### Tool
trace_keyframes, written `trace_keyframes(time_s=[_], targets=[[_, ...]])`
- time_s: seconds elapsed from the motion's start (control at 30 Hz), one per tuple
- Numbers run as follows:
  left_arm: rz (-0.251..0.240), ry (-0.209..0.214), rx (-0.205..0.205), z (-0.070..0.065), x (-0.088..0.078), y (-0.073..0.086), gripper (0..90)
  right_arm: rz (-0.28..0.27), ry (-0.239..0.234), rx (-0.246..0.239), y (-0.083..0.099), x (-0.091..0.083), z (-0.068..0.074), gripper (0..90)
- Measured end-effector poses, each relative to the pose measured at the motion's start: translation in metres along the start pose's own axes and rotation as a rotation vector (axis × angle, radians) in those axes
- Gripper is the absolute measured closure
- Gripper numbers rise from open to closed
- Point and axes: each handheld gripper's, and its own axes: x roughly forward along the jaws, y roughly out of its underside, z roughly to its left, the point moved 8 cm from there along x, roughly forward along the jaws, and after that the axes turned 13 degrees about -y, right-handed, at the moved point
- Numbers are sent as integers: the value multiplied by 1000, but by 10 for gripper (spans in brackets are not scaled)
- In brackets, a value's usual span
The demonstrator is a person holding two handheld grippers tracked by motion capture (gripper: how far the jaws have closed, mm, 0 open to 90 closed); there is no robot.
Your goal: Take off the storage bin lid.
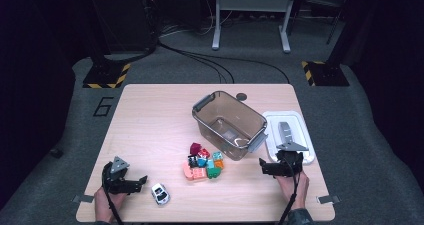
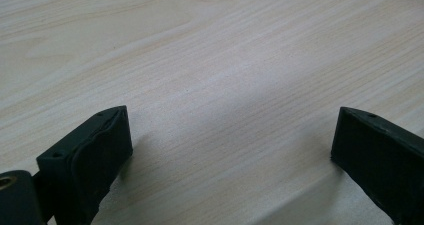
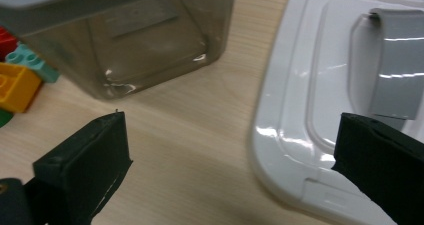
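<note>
Seen from the high view, a person's two hands rest at the near edge of a wooden table (image 1: 150, 115), each holding a black gripper. The left gripper (image 1: 142, 181) sits near a small white toy car (image 1: 160, 193), its jaws apart and empty. The right gripper (image 1: 264, 165) lies just beside the near end of a white lid (image 1: 300, 135), with a clear storage bin (image 1: 229, 124) standing to the lid's left and a heap of coloured toy blocks (image 1: 203, 164) in front of the bin, between the two hands

In the left gripper view, the jaws stand wide apart over bare wood grain, nothing between them

In the right gripper view, the jaws gape wide and hold nothing; the bin (image 3: 140, 40) rises ahead at left, blocks (image 3: 20, 72) beside it, and the lid (image 3: 310, 100) with its grey handle (image 3: 400, 60) lies at right, partly behind the right-hand jaw
</note>
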Motion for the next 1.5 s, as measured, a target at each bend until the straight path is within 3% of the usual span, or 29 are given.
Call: trace_keyframes(time_s=[0.13, 0.37, 0.5, 0.7, 0.8, 1.0, 1.2, 1.3, 1.5], targets=[[-11, -4, -3, 0, 1, -1, 26, -6, -39, -11, 7, 5, 19, 0], [-12, -9, 7, 1, 2, -1, 22, 69, -53, -75, 29, 30, 47, 0], [20, -7, 8, 3, -2, 0, 22, 96, -57, -91, 34, 41, 53, 0], [-39, 9, -16, 2, -21, -12, 10, 99, -65, -101, 35, 49, 53, 0], [-45, 43, -26, -1, -32, -19, 10, 85, -76, -88, 35, 51, 52, 0], [-86, 71, 16, -16, -49, -31, 6, 81, -84, -95, 36, 51, 51, 0], [-104, 123, 31, -37, -58, -36, 2, 80, -85, -93, 36, 51, 51, 0], [-109, 151, 33, -48, -60, -34, 2, 81, -84, -93, 36, 51, 51, 0], [-97, 200, 98, -74, -59, -22, 2, 80, -83, -93, 36, 51, 51, 0]])
